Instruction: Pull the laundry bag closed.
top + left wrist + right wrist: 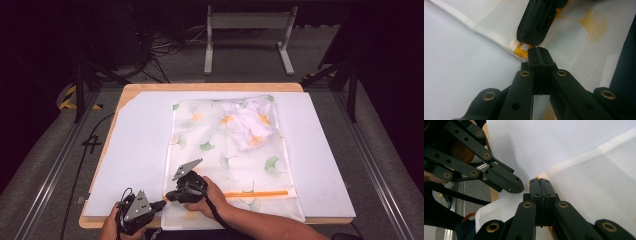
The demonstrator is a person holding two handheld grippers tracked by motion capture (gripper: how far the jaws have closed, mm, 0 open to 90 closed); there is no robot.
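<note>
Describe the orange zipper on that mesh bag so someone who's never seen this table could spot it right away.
On the white board lies a mesh bag printed with ginkgo leaves. Near its edge closest to the person runs the zipper, a thin straight line, the only solid orange stripe among scattered leaf prints.

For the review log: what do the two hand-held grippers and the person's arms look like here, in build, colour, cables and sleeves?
Both tools are matte black. The left hand-held gripper and the right hand-held gripper each carry a grey three-cornered plate on top. Their jaws hang on flat black link bars with brass-coloured rivets. A black cable trails from the right one along the forearm. The forearms are bare, with no sleeve in sight.
</note>
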